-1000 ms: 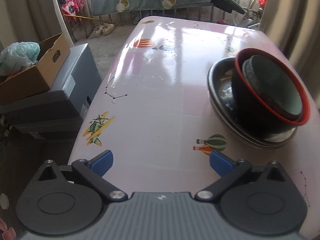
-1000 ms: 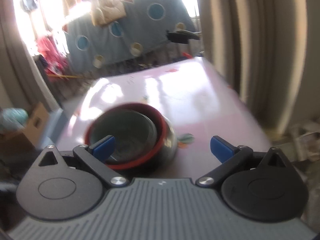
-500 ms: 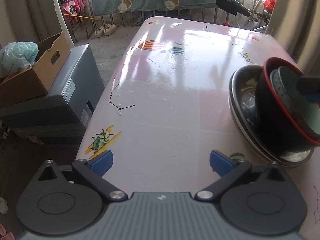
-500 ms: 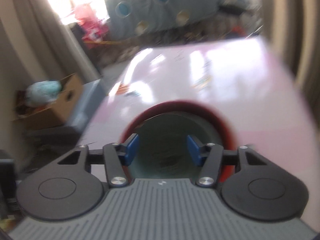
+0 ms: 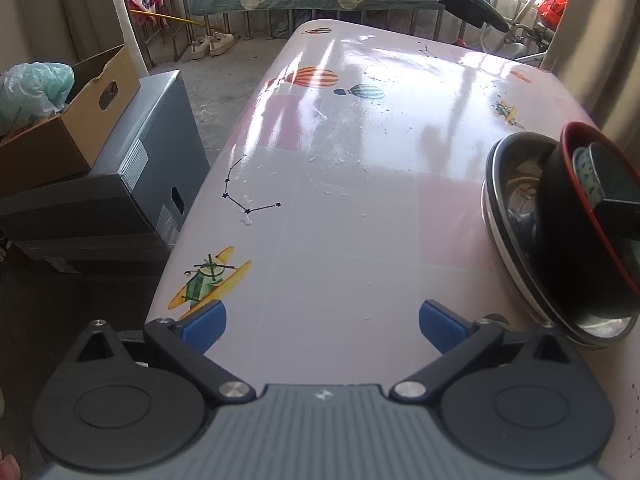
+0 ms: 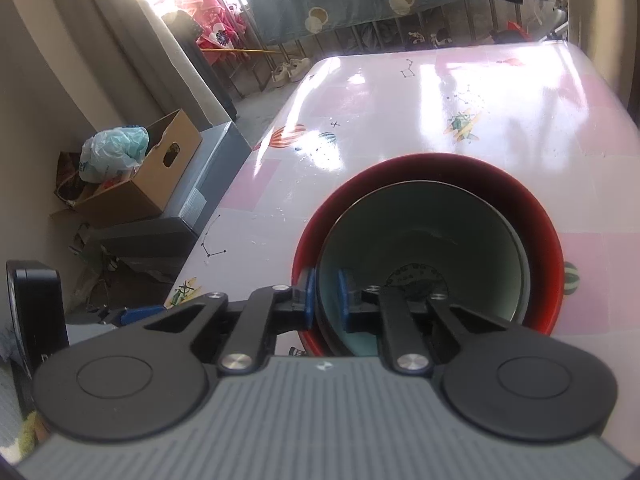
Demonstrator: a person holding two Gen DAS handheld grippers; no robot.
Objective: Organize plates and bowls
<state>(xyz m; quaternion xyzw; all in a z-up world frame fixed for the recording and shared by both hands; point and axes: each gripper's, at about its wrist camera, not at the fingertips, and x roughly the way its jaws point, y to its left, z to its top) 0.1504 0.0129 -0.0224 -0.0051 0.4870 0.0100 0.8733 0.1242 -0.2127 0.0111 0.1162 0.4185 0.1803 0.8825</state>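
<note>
On the glossy pink table point(image 5: 360, 208), printed with balloons and planes, a nested stack sits by the right edge: a shiny steel bowl point(image 5: 516, 184) at the bottom, a round black bowl with a red rim point(image 6: 400, 176) tilted inside it, and a smooth pale-green bowl point(image 6: 424, 248) innermost. The right gripper point(image 6: 325, 300) has its blue pads closed tight on the near rim of the green bowl, one pad inside, one outside. The left gripper point(image 5: 322, 322) hovers over the near edge, fingers wide apart, nothing between them. From the stack to the left edge the surface lies bare and reflective, speckled with droplets. A cardboard box point(image 5: 68, 120) sits off the left edge.
</note>
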